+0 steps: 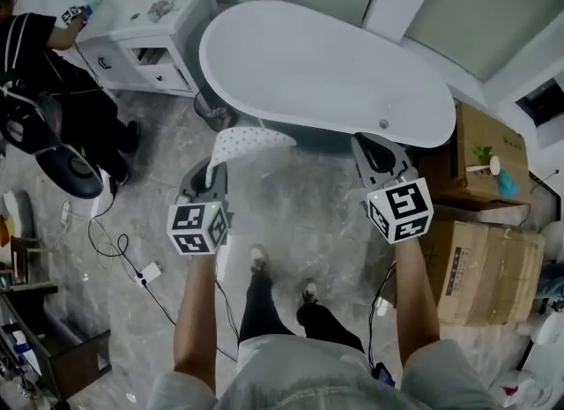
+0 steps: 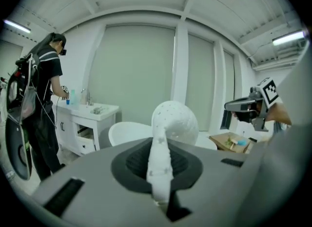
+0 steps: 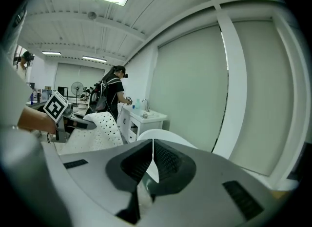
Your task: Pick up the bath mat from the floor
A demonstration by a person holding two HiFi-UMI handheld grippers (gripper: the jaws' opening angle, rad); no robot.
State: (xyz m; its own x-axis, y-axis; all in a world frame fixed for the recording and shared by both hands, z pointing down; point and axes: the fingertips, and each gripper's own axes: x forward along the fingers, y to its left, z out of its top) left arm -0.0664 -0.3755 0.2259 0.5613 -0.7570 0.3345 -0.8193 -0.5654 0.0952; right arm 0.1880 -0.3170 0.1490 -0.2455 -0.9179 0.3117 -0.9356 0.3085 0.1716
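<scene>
The left gripper (image 2: 159, 172) is squeezed shut on one thin edge of the white, floppy bath mat with little holes (image 2: 174, 119). The mat sticks up out of the jaws. It is high above the grey marble floor (image 1: 300, 210) and just in front of the big white oval bathtub (image 1: 326, 69). The right gripper (image 3: 152, 155) is shut too, with nothing in it, well apart from the mat.

I think the mat could slip out, because only a small bit is pinched and the rest hangs free. A quick shake could pull it loose and drop it on the floor. It could also bump the bathtub rim if it swings forward. The shut right gripper could not catch it.
</scene>
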